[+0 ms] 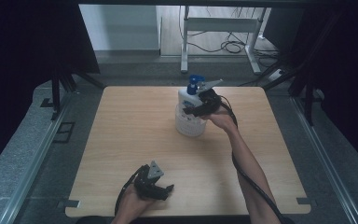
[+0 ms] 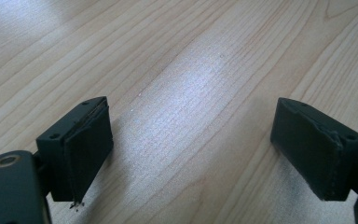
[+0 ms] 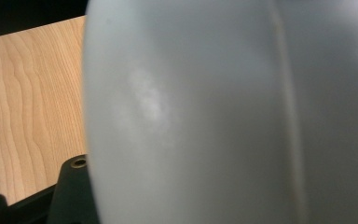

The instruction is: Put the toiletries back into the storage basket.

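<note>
A pale wooden square table carries a white plastic pump bottle with a blue nozzle, standing upright on its far half, right of centre. The person's right forearm stretches from the near right corner diagonally forward, wrist bent inward, bringing the right gripper against the bottle's side; in the right gripper view the white wall lies hard up to the camera, and whether the jaws have closed on it cannot be told. The left hand rests at the near edge, well apart from the bottle, its left gripper low over bare wood with jaws spread wide and holding nothing.
</note>
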Demonstrator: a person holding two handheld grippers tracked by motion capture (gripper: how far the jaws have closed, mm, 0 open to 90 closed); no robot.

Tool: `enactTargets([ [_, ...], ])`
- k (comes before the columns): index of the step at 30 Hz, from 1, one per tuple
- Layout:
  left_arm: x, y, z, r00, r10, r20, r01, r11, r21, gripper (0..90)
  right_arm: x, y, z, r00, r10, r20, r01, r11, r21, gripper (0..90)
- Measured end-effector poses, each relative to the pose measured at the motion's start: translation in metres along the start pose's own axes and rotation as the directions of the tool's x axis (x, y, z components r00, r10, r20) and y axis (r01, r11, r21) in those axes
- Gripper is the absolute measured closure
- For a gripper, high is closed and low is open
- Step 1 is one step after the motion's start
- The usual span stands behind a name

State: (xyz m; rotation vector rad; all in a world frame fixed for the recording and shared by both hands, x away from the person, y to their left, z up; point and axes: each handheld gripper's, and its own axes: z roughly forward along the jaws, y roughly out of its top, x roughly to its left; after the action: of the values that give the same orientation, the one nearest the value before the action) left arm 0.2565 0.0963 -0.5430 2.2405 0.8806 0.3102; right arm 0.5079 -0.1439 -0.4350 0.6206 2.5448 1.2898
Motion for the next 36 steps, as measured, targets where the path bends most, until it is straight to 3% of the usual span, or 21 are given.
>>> enactTargets([
  [9,0.000,0.000,0.000,1.0000,0.002,0.000,-0.002,1.0000,0.003,12.1,0.002,0.001,-0.002,0.9999,0.008,-0.012,-0.008,1.000,-0.009,29.5],
  [18,0.000,0.000,0.000,1.0000,0.003,-0.001,-0.003,1.0000,0.002,12.1,0.004,0.007,-0.013,0.9996,0.016,0.024,-0.015,0.999,-0.046,17.9],
  [36,0.000,0.000,0.000,1.0000,0.001,0.000,-0.001,1.0000,0.000,12.1,0.010,0.011,-0.036,0.9984,0.010,0.056,-0.006,0.997,-0.073,13.7],
])
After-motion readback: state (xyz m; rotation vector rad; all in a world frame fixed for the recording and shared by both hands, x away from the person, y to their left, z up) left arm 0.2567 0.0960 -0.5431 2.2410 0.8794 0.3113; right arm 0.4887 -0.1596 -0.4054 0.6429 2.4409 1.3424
